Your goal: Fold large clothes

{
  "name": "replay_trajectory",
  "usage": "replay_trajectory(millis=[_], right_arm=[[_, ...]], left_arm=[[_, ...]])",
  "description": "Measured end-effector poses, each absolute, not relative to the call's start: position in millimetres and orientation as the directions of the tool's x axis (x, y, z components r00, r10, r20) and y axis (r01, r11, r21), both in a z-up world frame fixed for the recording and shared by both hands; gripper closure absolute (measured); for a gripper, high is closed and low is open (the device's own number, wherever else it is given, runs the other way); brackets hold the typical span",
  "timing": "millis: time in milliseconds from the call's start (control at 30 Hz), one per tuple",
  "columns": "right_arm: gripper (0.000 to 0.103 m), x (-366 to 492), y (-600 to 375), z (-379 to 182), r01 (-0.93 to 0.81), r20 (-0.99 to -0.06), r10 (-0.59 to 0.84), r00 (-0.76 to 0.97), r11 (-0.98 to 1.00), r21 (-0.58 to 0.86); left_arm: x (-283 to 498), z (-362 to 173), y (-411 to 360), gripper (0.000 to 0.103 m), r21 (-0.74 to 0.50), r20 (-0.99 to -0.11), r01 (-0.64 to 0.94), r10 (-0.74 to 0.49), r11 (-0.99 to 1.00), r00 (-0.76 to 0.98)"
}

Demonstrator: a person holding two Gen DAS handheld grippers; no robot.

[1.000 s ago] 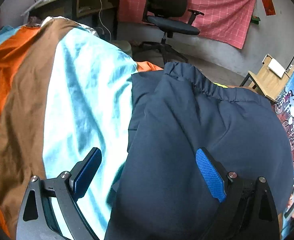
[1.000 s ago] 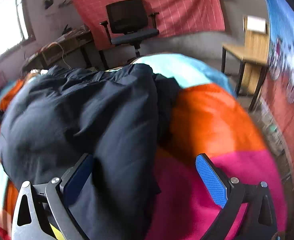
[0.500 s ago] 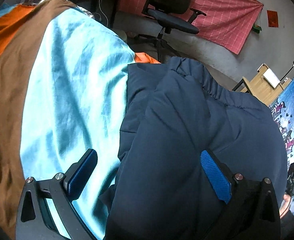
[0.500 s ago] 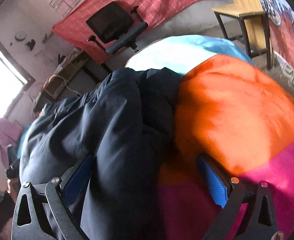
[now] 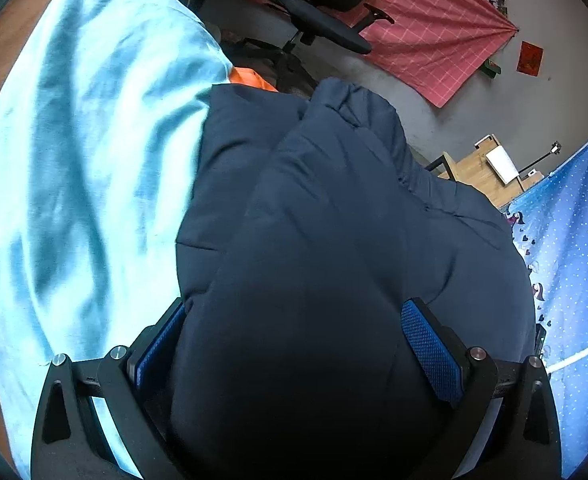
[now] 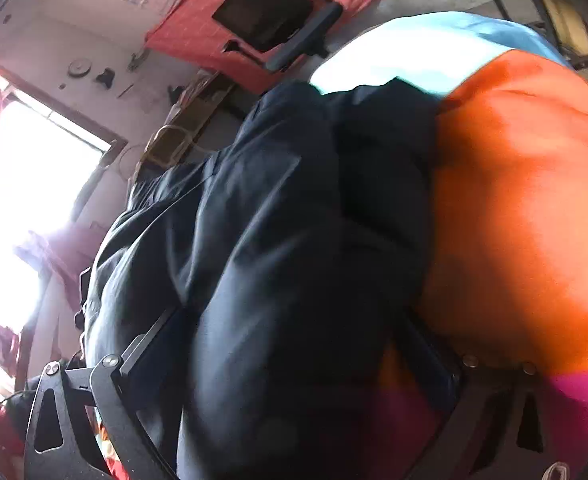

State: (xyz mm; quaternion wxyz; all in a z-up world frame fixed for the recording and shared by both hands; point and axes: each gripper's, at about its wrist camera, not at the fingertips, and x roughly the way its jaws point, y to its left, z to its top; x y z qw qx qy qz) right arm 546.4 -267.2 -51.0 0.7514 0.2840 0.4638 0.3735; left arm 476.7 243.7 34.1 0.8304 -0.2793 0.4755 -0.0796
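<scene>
A large dark navy padded jacket [image 5: 333, 220] lies bunched on a striped bedspread [image 5: 74, 160]. My left gripper [image 5: 294, 344] is open, its blue pads on either side of the jacket's near bulk, which fills the gap between them. In the right wrist view the same jacket [image 6: 274, 240] rises in a thick fold between the fingers of my right gripper [image 6: 294, 360], which is open; its right finger [image 6: 433, 360] rests against the fabric edge over the orange stripe [image 6: 525, 220]. The picture there is blurred.
The bedspread has light blue, brown, orange and magenta stripes. A black office chair [image 5: 325, 12] and a red cloth [image 5: 433, 40] on the wall stand beyond the bed. A wooden table [image 5: 485, 172] is at the right. A bright window [image 6: 22, 200] is at the left.
Both grippers have pushed forward and down onto the jacket, so its bulk now sits between the fingers of each. The right wrist view has tilted to the left.
</scene>
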Motion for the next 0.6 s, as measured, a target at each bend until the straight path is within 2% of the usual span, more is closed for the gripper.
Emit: replay_trajectory(millis=[300, 400, 467, 600], right_arm=[[0.0, 556, -271, -53, -0.212, -0.519, 0.807, 0.282, 0.58, 0.786], [0.003, 552, -272, -52, -0.204, -0.527, 0.798, 0.291, 0.59, 0.781], [0.017, 550, -270, -50, -0.197, -0.521, 0.8, 0.297, 0.585, 0.787], [0.03, 546, -265, -41, -0.19, -0.541, 0.78, 0.315, 0.61, 0.769]], left_arm=[[485, 34, 246, 0.004, -0.547, -0.757, -0.185, -0.388, 0.816, 0.526], [483, 39, 241, 0.015, -0.527, -0.764, -0.185, -0.368, 0.829, 0.529], [480, 42, 240, 0.025, -0.526, -0.762, -0.182, -0.365, 0.831, 0.534], [473, 52, 237, 0.051, -0.507, -0.76, -0.167, -0.347, 0.846, 0.55]])
